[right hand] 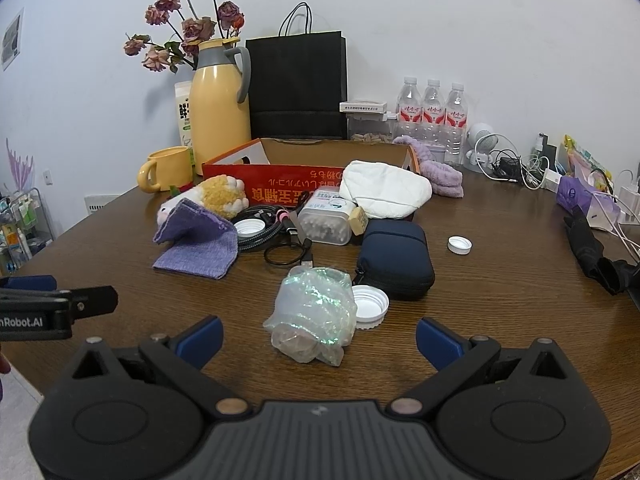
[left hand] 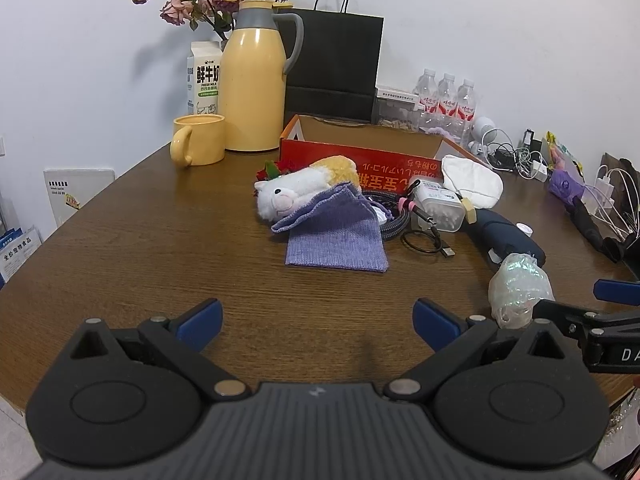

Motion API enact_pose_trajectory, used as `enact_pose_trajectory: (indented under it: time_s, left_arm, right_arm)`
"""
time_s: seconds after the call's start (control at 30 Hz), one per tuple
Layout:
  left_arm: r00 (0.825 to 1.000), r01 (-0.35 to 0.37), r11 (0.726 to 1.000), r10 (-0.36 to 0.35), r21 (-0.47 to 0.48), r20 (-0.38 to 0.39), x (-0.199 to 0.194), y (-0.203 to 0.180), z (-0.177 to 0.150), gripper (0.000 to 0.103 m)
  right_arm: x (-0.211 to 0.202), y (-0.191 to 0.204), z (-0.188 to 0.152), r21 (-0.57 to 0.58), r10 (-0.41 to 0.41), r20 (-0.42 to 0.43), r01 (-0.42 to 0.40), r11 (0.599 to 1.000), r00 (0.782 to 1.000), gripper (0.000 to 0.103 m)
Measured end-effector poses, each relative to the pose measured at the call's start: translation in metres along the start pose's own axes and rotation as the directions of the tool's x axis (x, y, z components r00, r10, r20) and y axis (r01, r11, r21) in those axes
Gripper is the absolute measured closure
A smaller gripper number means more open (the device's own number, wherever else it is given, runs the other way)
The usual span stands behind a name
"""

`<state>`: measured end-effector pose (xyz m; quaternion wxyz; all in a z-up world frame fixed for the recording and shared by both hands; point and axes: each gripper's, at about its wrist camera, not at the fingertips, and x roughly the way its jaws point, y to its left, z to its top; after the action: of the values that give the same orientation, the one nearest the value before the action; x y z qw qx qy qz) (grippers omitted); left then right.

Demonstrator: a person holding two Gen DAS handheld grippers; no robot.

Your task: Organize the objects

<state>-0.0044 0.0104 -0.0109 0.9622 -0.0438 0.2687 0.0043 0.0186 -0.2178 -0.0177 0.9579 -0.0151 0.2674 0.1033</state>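
Both claws hang spread wide over the near edge of the brown wood-grain table (right hand: pixel 500 300) and grip nothing. The right gripper (right hand: pixel 319 336) has its blue pads either side of open air, and at its twelve o'clock, just beyond the tips, lies a crumpled clear plastic bag with an iridescent sheen (right hand: pixel 314 314). A white screw cap (right hand: pixel 370 305) touches that bag at its three o'clock, and a dark navy zip pouch (right hand: pixel 396 258) sits just past the cap.

The left gripper (left hand: pixel 318 322) faces bare tabletop; a folded lilac knitted cloth (left hand: pixel 336 240) lies at its twelve o'clock, with a white and yellow plush toy (left hand: pixel 298 190) resting on the cloth's far edge.

The sorting looks barely begun, in my judgement. The open red cardboard box (right hand: pixel 280 184) at the back shows a plain brown interior; its floor is hidden, so I cannot tell whether anything is in it. Everything loose lies outside it, in front: a clear lidded tub of cotton swabs (right hand: pixel 326 224), coiled black cables (right hand: pixel 276 232), a white cloth bundle (right hand: pixel 384 190), a second white cap (right hand: pixel 459 245).

The yellow ceramic mug (left hand: pixel 199 140) at ten o'clock stands upright; its contents cannot be seen.
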Motion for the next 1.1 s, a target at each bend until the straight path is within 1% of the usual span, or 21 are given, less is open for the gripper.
enact_pose_trajectory:
  time_s: [0.27,0.33,0.73,0.8,0.93,1.0,1.03,1.07,1.1]
  left_arm:
    - [1.0,0.002,1.0,-0.002,0.006,-0.008,0.004,-0.001,0.004,0.0]
    - [1.0,0.001,1.0,-0.001,0.007,-0.013,0.007,0.0,0.005,0.0]
    - [0.998,-0.017,1.0,0.017,0.0,-0.055,0.036,0.006,0.013,0.0]
    - [0.998,-0.02,1.0,0.02,0.0,-0.061,0.042,0.008,0.015,0.0]
    - [0.997,-0.028,1.0,0.027,-0.004,-0.075,0.053,0.009,0.018,0.0]
    - [0.996,-0.03,1.0,0.03,-0.005,-0.08,0.058,0.01,0.019,0.0]
    - [0.996,-0.031,1.0,0.03,-0.005,-0.084,0.06,0.01,0.02,0.0]
    - [0.996,-0.032,0.999,0.031,-0.005,-0.088,0.063,0.01,0.02,0.0]
    - [0.995,-0.032,0.999,0.031,-0.005,-0.092,0.066,0.009,0.021,0.0]
  right_arm:
    - [0.006,0.002,-0.006,-0.006,0.001,-0.011,-0.001,1.0,1.0,0.0]
    - [0.009,0.001,-0.003,-0.006,0.001,-0.016,-0.001,1.0,1.0,0.0]
    - [0.046,-0.002,0.007,-0.002,0.015,-0.066,-0.015,1.0,0.998,0.0]
    - [0.052,-0.003,0.008,0.005,0.02,-0.067,-0.019,1.0,0.998,0.002]
    - [0.059,-0.005,0.011,0.019,0.042,-0.064,-0.041,0.999,0.997,0.019]
    - [0.063,-0.006,0.012,0.021,0.052,-0.066,-0.051,0.999,0.997,0.036]
    - [0.064,-0.007,0.012,0.021,0.055,-0.066,-0.053,0.998,0.996,0.04]
    - [0.064,-0.007,0.012,0.015,0.053,-0.058,-0.052,0.999,0.997,0.055]
    - [0.065,-0.007,0.013,0.015,0.056,-0.058,-0.055,0.998,0.997,0.064]
